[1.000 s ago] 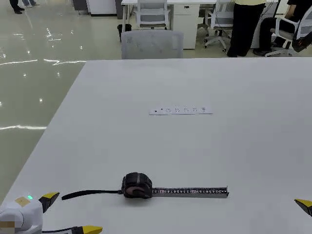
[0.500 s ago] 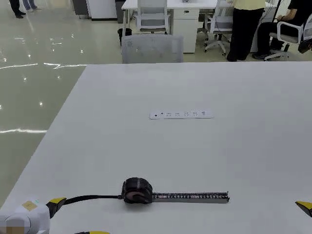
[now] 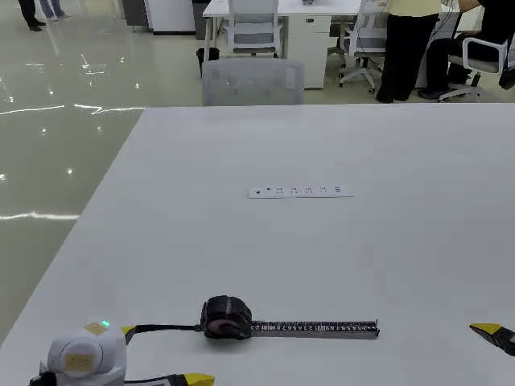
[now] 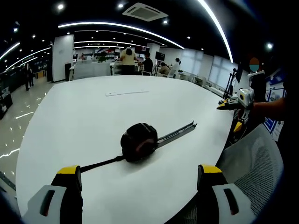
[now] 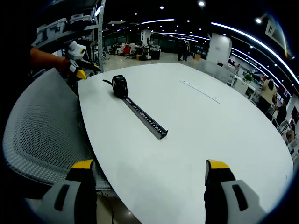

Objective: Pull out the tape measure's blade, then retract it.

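Note:
A black tape measure [image 3: 226, 317] lies near the table's front edge, its blade [image 3: 314, 328] pulled out flat to the right and a black strap [image 3: 165, 328] trailing left. My left gripper [image 3: 161, 354] hovers open at the front left, its yellow tips close to the strap's end. In the left gripper view the case [image 4: 139, 141] sits just ahead of the open left gripper [image 4: 140, 170]. My right gripper [image 3: 503, 342] pokes in at the right edge. Its own view shows the right gripper [image 5: 149, 164] open, short of the blade's hook end [image 5: 161, 133].
A white power strip [image 3: 299, 191] lies mid-table. A grey chair [image 3: 252, 80] stands at the far edge, and a mesh chair back [image 5: 37, 135] is close to the near edge. People stand and sit by desks beyond. The white table [image 3: 362, 257] is wide.
My left gripper has moved right, up to the strap's end. The right gripper's tip has edged a little further in. The tape measure and its blade lie unchanged.

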`<state>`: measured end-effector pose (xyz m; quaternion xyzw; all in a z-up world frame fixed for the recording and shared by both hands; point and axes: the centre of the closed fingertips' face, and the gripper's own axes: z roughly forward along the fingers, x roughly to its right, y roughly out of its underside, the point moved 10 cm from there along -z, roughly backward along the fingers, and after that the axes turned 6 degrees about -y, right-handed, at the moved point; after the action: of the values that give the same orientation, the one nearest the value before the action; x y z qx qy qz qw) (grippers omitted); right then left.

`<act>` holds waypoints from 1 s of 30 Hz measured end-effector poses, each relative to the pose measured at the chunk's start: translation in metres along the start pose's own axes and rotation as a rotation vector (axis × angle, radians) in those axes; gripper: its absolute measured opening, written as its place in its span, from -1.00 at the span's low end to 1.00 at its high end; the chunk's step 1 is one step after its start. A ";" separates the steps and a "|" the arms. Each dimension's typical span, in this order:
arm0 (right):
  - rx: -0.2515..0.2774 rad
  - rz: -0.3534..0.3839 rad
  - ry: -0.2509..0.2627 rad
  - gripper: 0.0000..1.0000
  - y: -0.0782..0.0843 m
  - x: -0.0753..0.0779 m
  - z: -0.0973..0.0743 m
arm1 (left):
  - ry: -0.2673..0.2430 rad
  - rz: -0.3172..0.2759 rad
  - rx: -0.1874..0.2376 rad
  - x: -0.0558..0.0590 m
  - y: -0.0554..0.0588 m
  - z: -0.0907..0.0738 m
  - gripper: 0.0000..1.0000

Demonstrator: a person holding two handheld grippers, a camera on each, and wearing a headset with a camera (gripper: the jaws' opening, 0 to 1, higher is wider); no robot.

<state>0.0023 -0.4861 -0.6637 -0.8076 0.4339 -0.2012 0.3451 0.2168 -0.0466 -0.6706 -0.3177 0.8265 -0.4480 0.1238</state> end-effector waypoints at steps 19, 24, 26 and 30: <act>-0.091 -0.111 -0.127 0.86 -0.028 0.036 0.024 | -0.025 0.021 -0.019 0.024 -0.022 0.033 1.00; -0.101 -0.137 -0.147 0.79 -0.036 0.042 0.031 | -0.027 0.023 -0.013 0.029 -0.026 0.045 0.99; -0.108 -0.145 -0.157 0.75 -0.038 0.044 0.035 | -0.038 0.024 -0.001 0.030 -0.028 0.048 0.97; -0.123 -0.139 -0.176 0.71 -0.042 0.047 0.043 | -0.060 0.015 0.007 0.029 -0.029 0.054 0.98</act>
<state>0.0781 -0.4934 -0.6612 -0.8699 0.3565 -0.1258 0.3168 0.2326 -0.1125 -0.6757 -0.3243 0.8232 -0.4401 0.1532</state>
